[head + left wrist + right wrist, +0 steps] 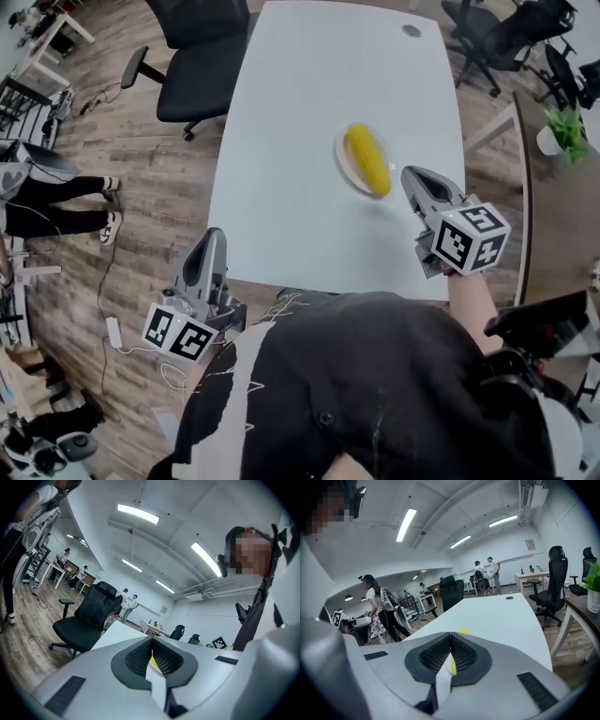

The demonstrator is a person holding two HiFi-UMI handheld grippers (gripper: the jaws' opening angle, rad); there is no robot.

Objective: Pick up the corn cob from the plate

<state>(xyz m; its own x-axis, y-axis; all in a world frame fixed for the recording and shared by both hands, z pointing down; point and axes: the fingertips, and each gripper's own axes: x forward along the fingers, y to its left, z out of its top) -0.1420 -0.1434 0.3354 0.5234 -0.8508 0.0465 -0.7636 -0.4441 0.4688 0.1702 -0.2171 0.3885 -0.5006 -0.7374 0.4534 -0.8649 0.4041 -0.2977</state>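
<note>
A yellow corn cob (367, 159) lies on a small white plate (343, 159) on the right half of the white table (319, 84). My right gripper (410, 172) is shut and holds nothing; its tips are just right of the plate, over the table. In the right gripper view the corn cob (463, 632) shows as a yellow sliver past the closed tips (450, 634). My left gripper (214, 234) is also shut and holds nothing, at the table's near left corner, far from the plate. Its tips (151, 639) meet in the left gripper view.
A black office chair (192, 56) stands at the table's far left. More chairs (497, 37) are at the far right. A dark desk (553, 216) with a potted plant (562, 127) is to the right. A person's legs (66, 202) are at the left.
</note>
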